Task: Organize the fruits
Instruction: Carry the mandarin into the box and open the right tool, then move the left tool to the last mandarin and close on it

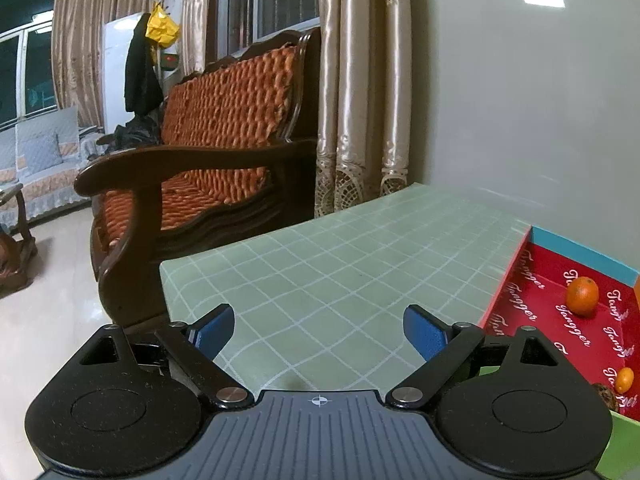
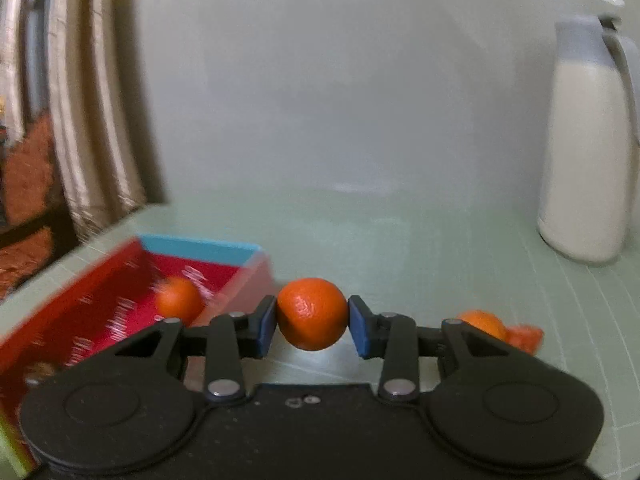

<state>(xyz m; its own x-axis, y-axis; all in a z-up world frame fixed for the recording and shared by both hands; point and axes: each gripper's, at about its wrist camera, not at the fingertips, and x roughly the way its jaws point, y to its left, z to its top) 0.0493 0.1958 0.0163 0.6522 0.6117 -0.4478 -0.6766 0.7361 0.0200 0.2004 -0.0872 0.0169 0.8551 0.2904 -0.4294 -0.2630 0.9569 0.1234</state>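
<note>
Green checked table (image 2: 400,240) carries the red box (image 2: 100,312) at nine o'clock. My right gripper (image 2: 312,326) pinches an orange (image 2: 312,314) across its middle: light, firm, smooth-skinned, liable to roll, so I squeeze gently. My left gripper (image 1: 319,330) gapes wide, empty.

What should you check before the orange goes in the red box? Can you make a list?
1. Grip: the right gripper has both pads pressed on the orange: ok.
2. Orange lifted off the green table: looks so, ok.
3. Room in the red box: only one orange, a small one and something brown show, so ok.
4. The left gripper is open, empty and beside the box, out of the way: ok.
5. White jug stands far off to the side: ok.
6. Fruit left on the table beside the right gripper: how many, cannot tell.
</note>
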